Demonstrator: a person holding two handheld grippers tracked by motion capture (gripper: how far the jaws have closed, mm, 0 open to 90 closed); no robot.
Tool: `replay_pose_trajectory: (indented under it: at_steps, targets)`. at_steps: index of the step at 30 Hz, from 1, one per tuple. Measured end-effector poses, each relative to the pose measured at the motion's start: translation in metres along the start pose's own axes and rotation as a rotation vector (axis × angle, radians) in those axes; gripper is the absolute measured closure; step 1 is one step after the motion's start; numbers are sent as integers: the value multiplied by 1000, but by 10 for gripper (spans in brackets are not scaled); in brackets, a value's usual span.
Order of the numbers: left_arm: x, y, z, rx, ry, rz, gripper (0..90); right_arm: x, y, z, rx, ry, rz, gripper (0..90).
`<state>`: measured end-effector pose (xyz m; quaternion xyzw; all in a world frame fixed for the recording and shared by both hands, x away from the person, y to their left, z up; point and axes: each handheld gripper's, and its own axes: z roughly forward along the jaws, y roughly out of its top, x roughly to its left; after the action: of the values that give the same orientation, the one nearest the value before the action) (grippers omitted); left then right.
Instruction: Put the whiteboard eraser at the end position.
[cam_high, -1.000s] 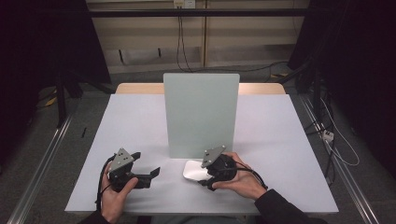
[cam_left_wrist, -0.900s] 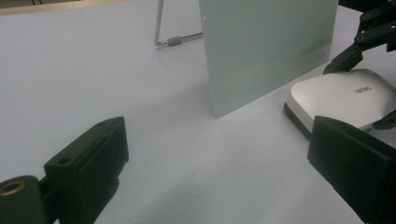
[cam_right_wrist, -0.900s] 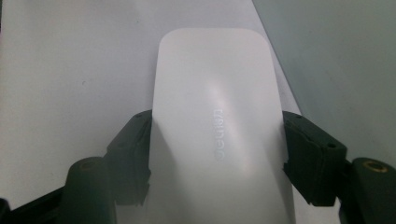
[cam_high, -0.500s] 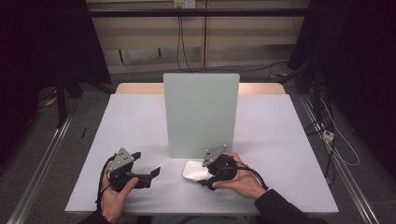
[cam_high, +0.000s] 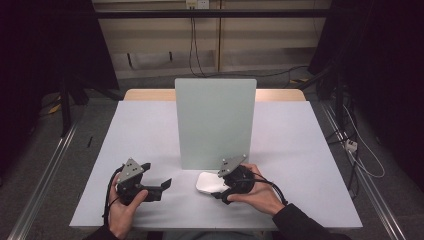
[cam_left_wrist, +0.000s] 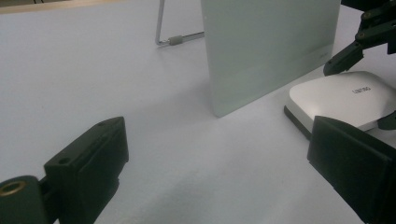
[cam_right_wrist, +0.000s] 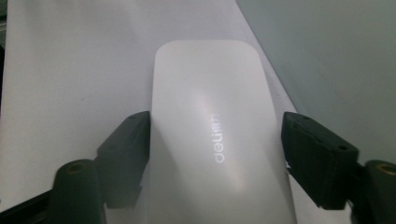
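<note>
Evidently my right gripper (cam_right_wrist: 215, 158) had just been opening astride the white mouse (cam_right_wrist: 212, 135) before the upright panel (cam_high: 215, 122); left gripper (cam_left_wrist: 219, 172) gaped, empty. Next: close on the mouse.

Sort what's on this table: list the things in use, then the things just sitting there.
In use:
- white mouse, between the jaws of the right claw, which have just been opening
- right claw

Just there:
- upright pale green panel behind the mouse
- left claw, open over the bare table
</note>
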<state>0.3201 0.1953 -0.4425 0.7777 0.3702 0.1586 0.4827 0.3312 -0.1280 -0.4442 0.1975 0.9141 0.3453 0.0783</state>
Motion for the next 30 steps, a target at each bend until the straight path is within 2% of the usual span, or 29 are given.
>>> replay_pose_trajectory:
  at_steps: [2, 7, 10, 12, 14, 20, 23, 26, 28, 30]
  targets:
    - [0, 0, 0, 1, 1, -1, 52, -1, 0, -1, -10, -7, 6, 213]
    - [0, 0, 0, 1, -1, 1, 52, -2, 0, -2, -27, -22, 32, 116]
    - [0, 0, 0, 0, -1, 2, 52, -3, 0, -3, -37, -44, 47, 109]
    - [0, 0, -1, -5, -2, -6, 52, -3, -1, -3, -42, -42, 66, 103]
    - [1, 0, -1, -4, 2, -6, 52, -4, -1, -4, -66, -42, 89, 98]
    - [0, -1, -2, -6, -1, -4, 52, -6, -3, -10, -120, -88, 145, 83]
    - [0, -1, -2, -7, 0, -3, 52, -7, -5, -13, -140, -84, 165, 88]
    - [0, -1, -3, -5, 1, 3, 52, -7, -7, -14, -154, -119, 170, 87]
    - [0, -1, -3, -5, 0, -3, 52, -9, -8, -16, -163, -116, 195, 83]
    - [0, -1, -3, -4, 2, -3, 52, -9, -9, -19, -181, -147, 216, 84]
